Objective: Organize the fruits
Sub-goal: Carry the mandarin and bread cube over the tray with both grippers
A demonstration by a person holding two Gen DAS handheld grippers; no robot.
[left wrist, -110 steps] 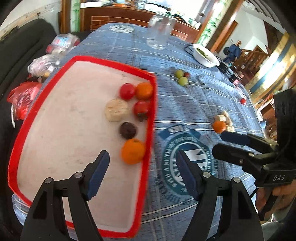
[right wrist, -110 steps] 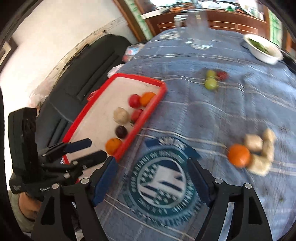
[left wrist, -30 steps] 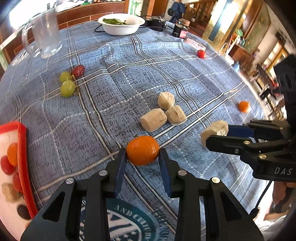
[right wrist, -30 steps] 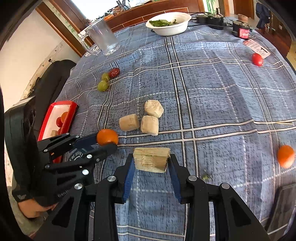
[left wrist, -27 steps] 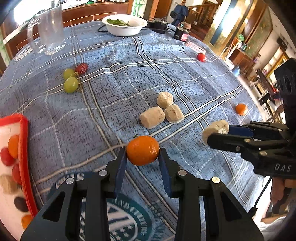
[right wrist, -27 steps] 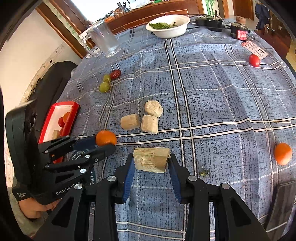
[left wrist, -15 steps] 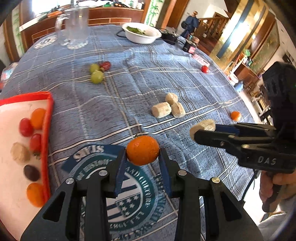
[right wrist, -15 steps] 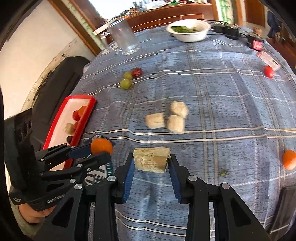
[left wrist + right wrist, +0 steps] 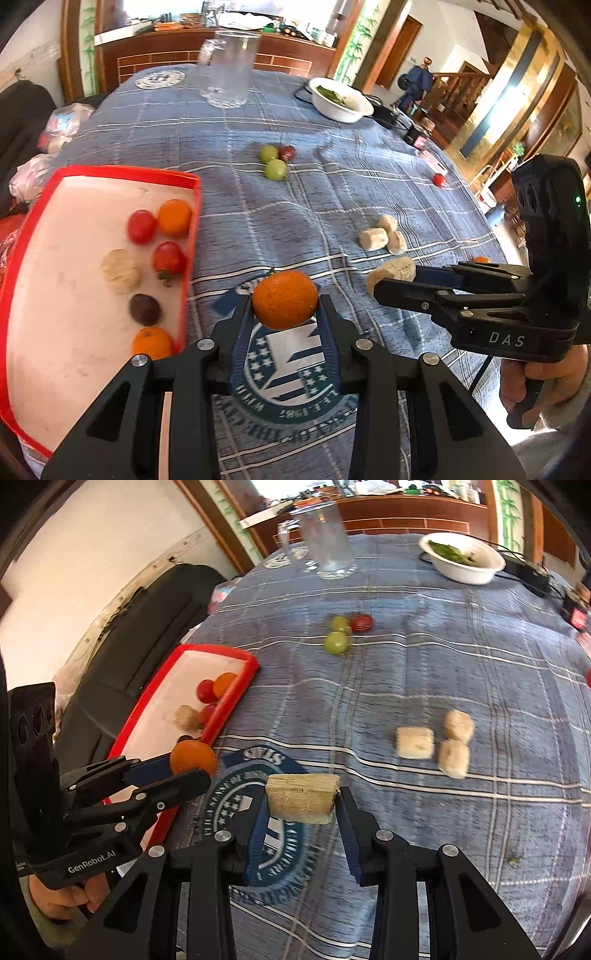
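The left gripper point(image 9: 285, 314) is clenching a round orange tangerine point(image 9: 285, 304) between its blue pads, the fruit sitting right at the fingertips and hanging above the blue plaid tablecloth point(image 9: 332, 192) over its round green-and-white crest; in the left wrist view the red-rimmed white tray point(image 9: 66, 266) is lying at about nine o'clock from that tangerine, just beside it, and is holding two more orange fruits, two red ones, a dark round one and a pale beige lump near its right edge.

The right gripper point(image 9: 301, 808) is gripping a pale beige cut block of fruit point(image 9: 302, 803), wedged crosswise between its two fingers and lifted off the cloth; seen from the left wrist camera this gripper is reaching in from three o'clock with the block at its tip, near the tangerine but apart from it; from the right wrist camera the left gripper is coming in from nine o'clock, its tangerine hovering by the tray's near corner.

Three more beige chunks point(image 9: 432, 744) are resting together on the cloth at about two o'clock from the held block; two green grapes and a red fruit point(image 9: 345, 631) are clustered at twelve o'clock, well apart from both grippers; a clear glass mug point(image 9: 325, 539) and a white bowl of greens point(image 9: 463, 559) are standing at the far edge.
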